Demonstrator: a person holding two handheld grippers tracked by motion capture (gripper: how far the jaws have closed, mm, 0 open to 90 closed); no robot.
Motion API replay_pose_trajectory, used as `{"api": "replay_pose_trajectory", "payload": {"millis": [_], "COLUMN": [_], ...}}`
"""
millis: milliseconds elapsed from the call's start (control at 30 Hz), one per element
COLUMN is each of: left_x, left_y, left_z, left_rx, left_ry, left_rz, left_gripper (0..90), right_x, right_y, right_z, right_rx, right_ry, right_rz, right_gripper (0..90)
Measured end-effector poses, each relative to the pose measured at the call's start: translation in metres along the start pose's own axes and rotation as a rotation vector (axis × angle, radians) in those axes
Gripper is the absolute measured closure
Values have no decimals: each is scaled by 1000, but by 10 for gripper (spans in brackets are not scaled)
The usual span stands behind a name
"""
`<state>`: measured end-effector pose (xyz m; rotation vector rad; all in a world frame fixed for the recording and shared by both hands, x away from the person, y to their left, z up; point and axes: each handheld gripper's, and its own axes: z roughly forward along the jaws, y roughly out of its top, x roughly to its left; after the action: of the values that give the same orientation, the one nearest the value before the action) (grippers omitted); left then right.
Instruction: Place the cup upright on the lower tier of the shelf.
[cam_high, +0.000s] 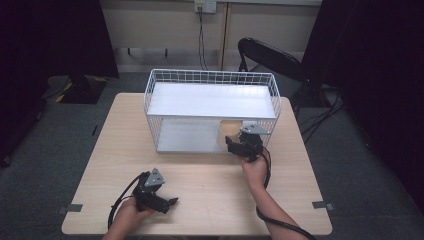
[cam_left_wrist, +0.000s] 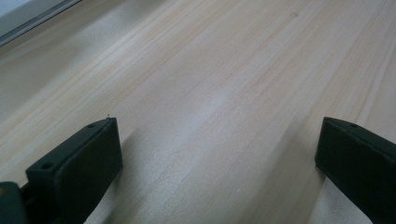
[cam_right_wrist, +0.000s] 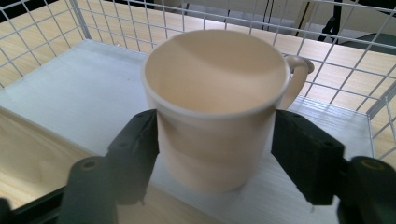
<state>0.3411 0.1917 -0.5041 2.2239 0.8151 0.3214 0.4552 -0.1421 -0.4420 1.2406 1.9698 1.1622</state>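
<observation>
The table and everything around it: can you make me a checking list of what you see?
Surface: pale wooden table, bare in front.
Job's things: cream ceramic mug upright on the lower shelf of the white wire rack, handle at its far side.
Clutter: nothing seen.
Grippers: right gripper has its jaws at both sides of the mug, contact unclear; left gripper open over bare wood.
Cables: black cable trails from the left gripper.
Surroundings: black folding chair, grey floor.

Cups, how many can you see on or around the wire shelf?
1. A single cream cup stands on the lower level of the white wire shelf, at its right end, between the jaws of the right tool. The upper level looks bare; nothing seems hidden.
</observation>
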Motion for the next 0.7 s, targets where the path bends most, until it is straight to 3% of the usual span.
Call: {"api": "replay_pose_trajectory", "payload": {"millis": [100, 400, 533, 700], "left_x": [0, 0, 0, 0], "left_y": [0, 0, 0, 0], "left_z": [0, 0, 0, 0], "left_rx": [0, 1, 0, 0], "left_ry": [0, 0, 0, 0], "left_rz": [0, 2, 0, 0], "left_gripper": [0, 0, 1, 1], "right_x": [0, 1, 1, 1], "right_y": [0, -2, 0, 0], "right_z": [1, 6, 7, 6], "right_rx": [-3, 14, 12, 12], "right_ry": [10, 19, 17, 18], "right_rz": [7, -3, -9, -11], "right_gripper": [418, 575, 613, 562]}}
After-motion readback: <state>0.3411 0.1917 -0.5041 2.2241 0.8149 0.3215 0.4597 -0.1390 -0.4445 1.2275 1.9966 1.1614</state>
